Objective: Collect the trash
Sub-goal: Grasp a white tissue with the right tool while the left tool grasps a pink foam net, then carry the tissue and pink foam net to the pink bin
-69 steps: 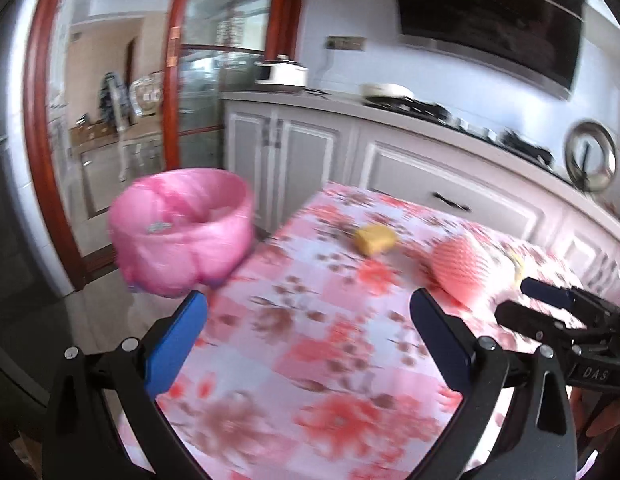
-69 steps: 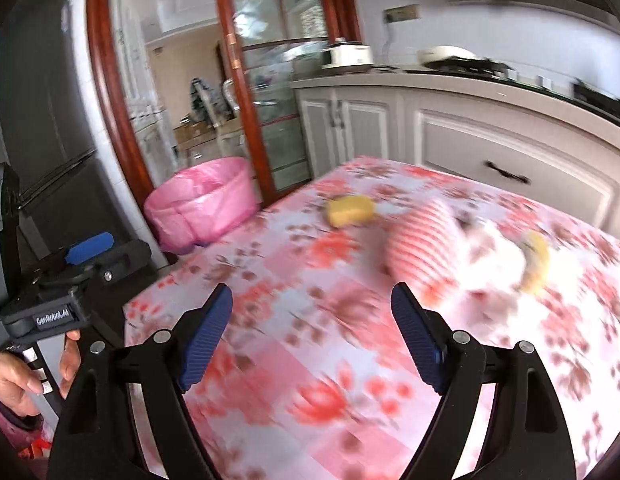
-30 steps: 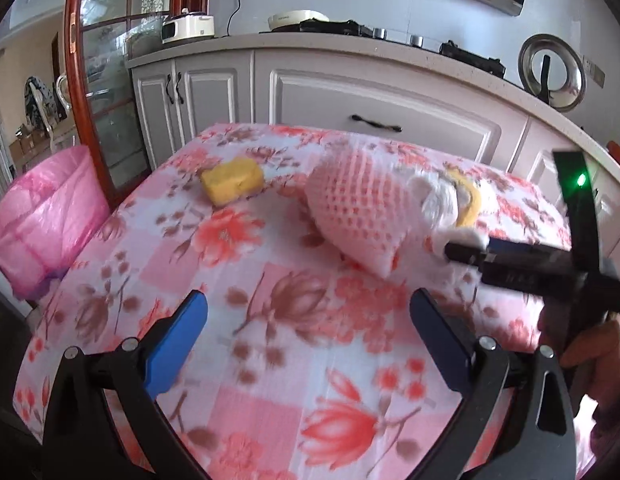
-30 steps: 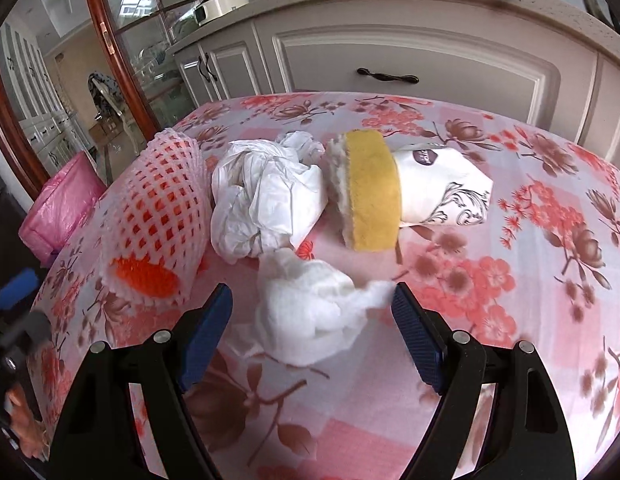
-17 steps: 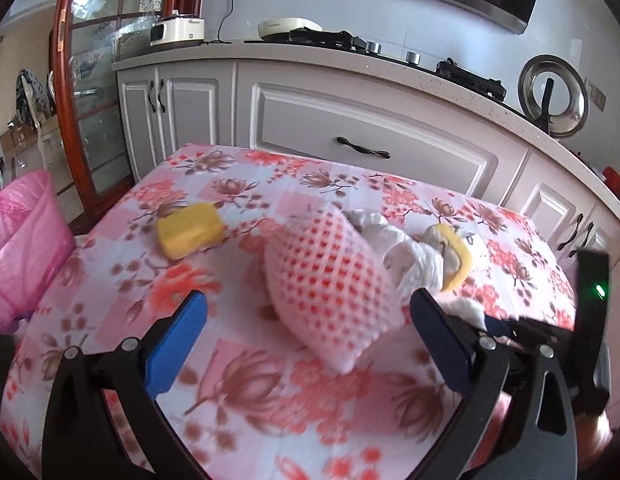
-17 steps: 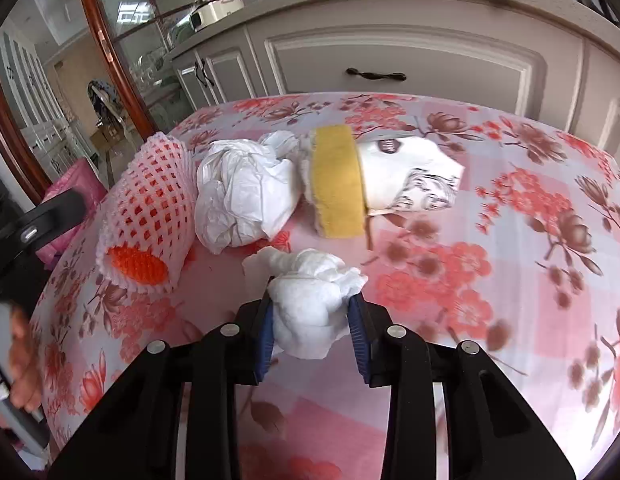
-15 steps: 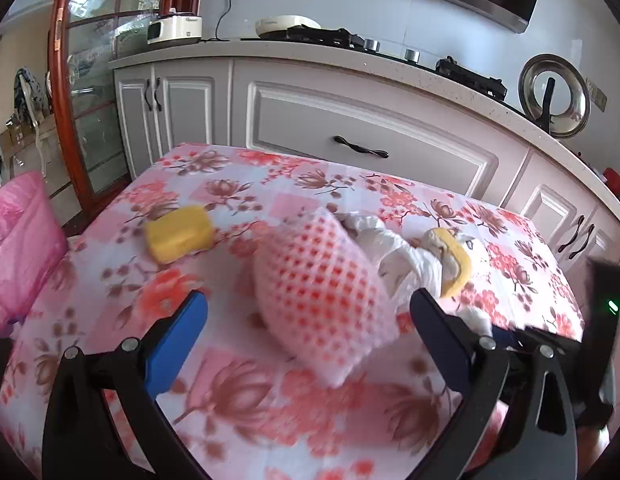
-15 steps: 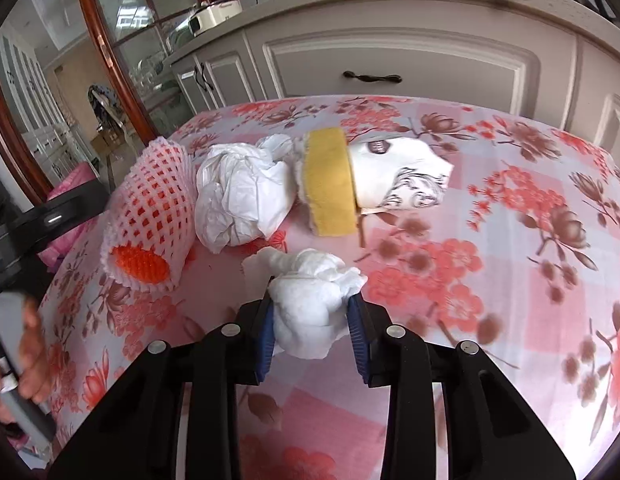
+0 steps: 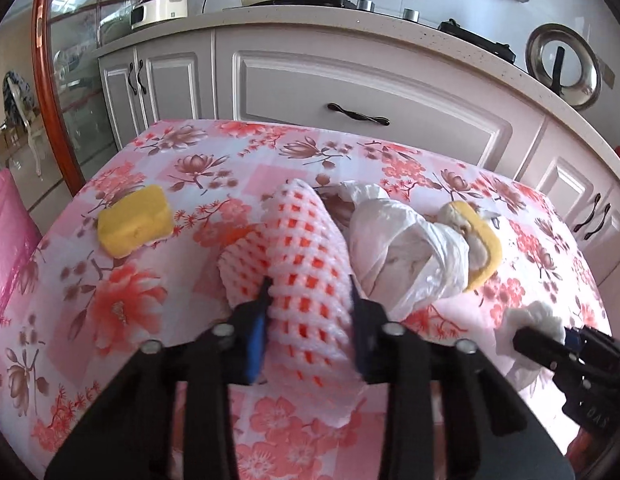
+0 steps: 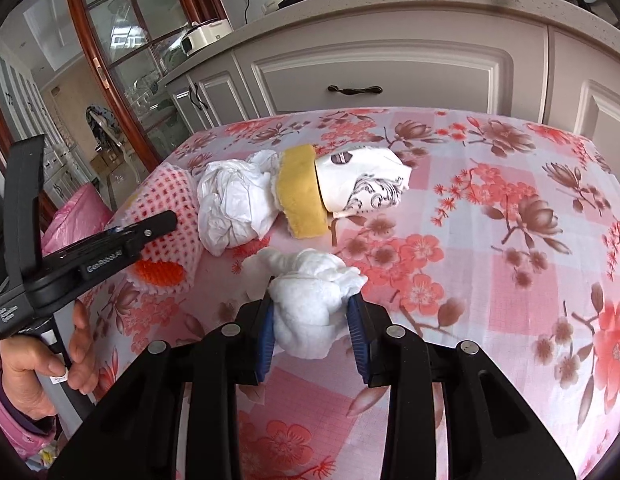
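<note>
Left gripper: fingers were closing on the foam net, wide apart a second earlier.
Right gripper: already clenched on the tissue wad.
Meaning: both pieces looked ready for the pink bin.

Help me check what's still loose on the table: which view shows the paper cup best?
The right wrist view: the paper cup lies on its side in plain sight, printed pattern showing, behind the yellow sponge. In the left wrist view that sponge and the plastic bag almost hide it.
</note>
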